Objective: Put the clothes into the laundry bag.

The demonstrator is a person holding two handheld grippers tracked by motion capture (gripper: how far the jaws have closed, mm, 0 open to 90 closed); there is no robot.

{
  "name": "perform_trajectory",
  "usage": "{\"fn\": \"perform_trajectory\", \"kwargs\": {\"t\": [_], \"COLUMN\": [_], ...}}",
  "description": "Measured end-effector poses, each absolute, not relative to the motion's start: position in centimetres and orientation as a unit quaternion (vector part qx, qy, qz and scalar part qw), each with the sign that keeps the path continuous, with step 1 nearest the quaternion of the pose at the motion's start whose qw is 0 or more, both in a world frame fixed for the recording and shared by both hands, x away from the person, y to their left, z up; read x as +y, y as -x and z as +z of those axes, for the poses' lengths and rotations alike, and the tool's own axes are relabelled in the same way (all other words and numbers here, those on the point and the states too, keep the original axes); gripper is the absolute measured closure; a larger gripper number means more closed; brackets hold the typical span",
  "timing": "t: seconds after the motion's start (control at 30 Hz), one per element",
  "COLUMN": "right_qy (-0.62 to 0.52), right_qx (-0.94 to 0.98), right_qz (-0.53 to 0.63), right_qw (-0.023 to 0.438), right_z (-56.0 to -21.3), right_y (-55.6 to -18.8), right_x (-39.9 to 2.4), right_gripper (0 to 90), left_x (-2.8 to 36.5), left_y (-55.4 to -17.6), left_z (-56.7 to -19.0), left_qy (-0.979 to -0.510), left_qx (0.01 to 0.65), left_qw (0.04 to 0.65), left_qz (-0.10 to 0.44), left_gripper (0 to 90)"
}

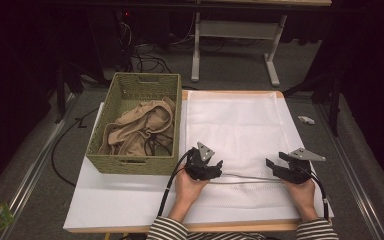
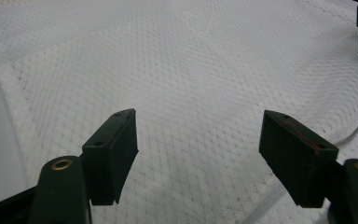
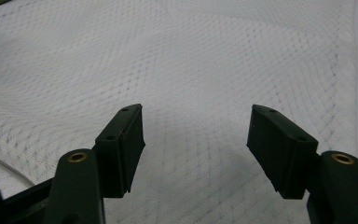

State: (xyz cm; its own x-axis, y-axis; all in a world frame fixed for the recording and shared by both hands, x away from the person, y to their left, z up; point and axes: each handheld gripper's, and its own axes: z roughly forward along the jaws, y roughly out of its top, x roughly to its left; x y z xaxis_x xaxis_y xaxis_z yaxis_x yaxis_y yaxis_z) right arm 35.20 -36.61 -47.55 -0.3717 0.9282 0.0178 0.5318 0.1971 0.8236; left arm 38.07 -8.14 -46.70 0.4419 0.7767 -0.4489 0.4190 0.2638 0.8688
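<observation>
Resting low over a white mesh fabric sheet (image 1: 240, 125), both claws stand with nothing between their pads. The left claw (image 1: 219, 166) sits at the near left part of the sheet, its jaws spread wide; in the left gripper view the same claw (image 2: 198, 154) shows bare netting between its two black pads (image 2: 116, 140), which do not touch the cloth with their inner faces. The right claw (image 1: 271, 164) sits well apart from it, over the near right part of the sheet, and it too is wide, the right gripper view showing that claw (image 3: 196, 149) with only white weave in the gap.

The mesh sheet lies flat on the white worktop (image 1: 110, 200), spreading ahead of both claws and running under them. A thin pale cord or folded hem (image 1: 250, 178) runs across the sheet between the two claws, just on the person's side of their tips; whether either claw touches it cannot be told.

Beyond the left claw and off to its outer side stands a green woven rectangular basket (image 1: 130, 164), just beside the sheet's edge, with a crumpled beige garment (image 1: 140, 127) lying inside it. The person's hands (image 1: 187, 187) grip the claw bodies from behind, striped sleeves (image 1: 167, 231) showing at the near edge.
</observation>
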Motion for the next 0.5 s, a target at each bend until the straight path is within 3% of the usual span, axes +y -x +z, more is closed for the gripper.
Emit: {"fn": "perform_trajectory", "kwargs": {"t": [0.2, 0.5], "right_qy": [-0.500, -0.498], "right_qx": [0.731, 0.730], "right_qz": [0.389, 0.391], "right_qw": [0.254, 0.255], "right_z": [-47.6, -47.6], "right_y": [-35.2, -35.2], "right_x": [-36.6, -36.6], "right_gripper": [36.5, 36.2], "left_x": [-7.9, -7.7], "left_y": [-37.8, -37.3], "left_z": [-45.8, -44.7], "left_qy": [-0.579, -0.600], "left_qx": [0.510, 0.498], "left_qw": [0.620, 0.609], "left_qz": [0.145, 0.149], "left_gripper": [23.9, 22.2]}}
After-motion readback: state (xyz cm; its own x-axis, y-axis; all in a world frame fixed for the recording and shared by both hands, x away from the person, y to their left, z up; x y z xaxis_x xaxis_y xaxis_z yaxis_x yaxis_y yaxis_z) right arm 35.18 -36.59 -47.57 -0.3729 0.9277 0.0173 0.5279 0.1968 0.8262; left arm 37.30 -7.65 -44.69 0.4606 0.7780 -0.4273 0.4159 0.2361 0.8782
